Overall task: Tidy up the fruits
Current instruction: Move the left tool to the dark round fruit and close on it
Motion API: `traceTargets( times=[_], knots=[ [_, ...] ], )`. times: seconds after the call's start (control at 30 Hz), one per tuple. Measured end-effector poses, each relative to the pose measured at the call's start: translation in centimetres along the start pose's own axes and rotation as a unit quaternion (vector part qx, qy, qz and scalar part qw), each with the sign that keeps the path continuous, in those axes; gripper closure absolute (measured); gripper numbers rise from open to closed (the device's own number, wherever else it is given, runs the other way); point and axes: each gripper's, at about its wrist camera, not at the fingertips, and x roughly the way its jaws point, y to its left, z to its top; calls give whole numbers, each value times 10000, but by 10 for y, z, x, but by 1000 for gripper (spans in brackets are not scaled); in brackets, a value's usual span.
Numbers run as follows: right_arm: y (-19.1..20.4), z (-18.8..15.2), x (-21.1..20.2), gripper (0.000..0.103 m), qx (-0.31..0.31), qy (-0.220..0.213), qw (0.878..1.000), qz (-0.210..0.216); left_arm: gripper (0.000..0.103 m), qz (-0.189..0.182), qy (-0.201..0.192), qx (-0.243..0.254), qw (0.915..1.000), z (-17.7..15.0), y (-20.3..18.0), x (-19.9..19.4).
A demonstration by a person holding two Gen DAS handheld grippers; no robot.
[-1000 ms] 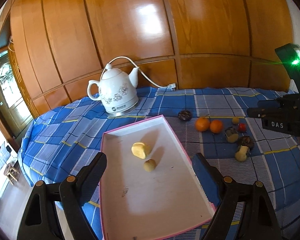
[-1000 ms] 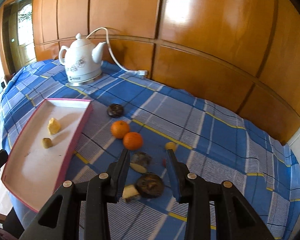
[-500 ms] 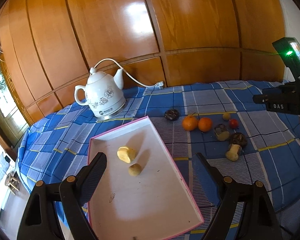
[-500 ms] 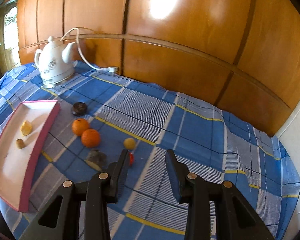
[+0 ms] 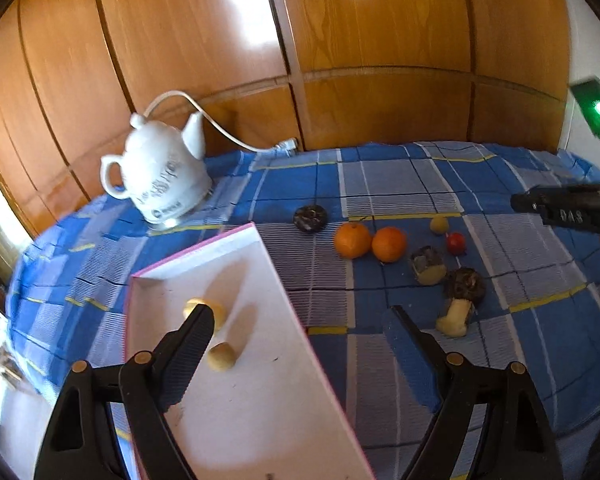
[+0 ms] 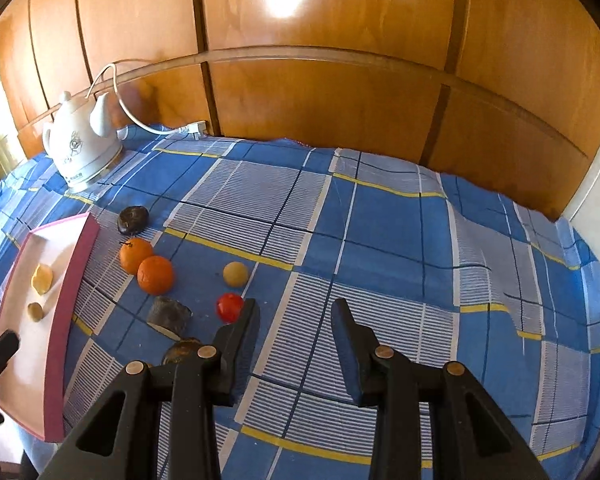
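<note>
The left gripper (image 5: pixel 300 320), its jaws just narrowing yet wide and empty, straddles the tray (image 5: pixel 268 392) edge lower centre. The right gripper (image 6: pixel 294 320), part-open, holds nothing; its left finger could nudge the tomato (image 6: pixel 229 307) rolling.

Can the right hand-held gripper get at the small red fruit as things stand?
Probably yes. The right hand-held gripper is open and empty, and the small red fruit lies on the cloth just beside its left fingertip, with nothing over it. A small shift sideways should bracket it.
</note>
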Motion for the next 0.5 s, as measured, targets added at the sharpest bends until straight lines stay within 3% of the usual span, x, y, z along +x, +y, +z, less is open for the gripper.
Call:
traceTargets(
  times=[0.23,0.4,0.5],
  knots=[
    [-4,2,-1,66,210,48,9997,143,61,-731,598,-567,9939,31,20,47],
    [-4,2,1,66,271,126,9993,239,61,-746,753,-476,9932,59,20,82],
    [-3,2,3,66,245,161,9993,226,41,-634,815,-510,9933,78,21,105]
  ],
)
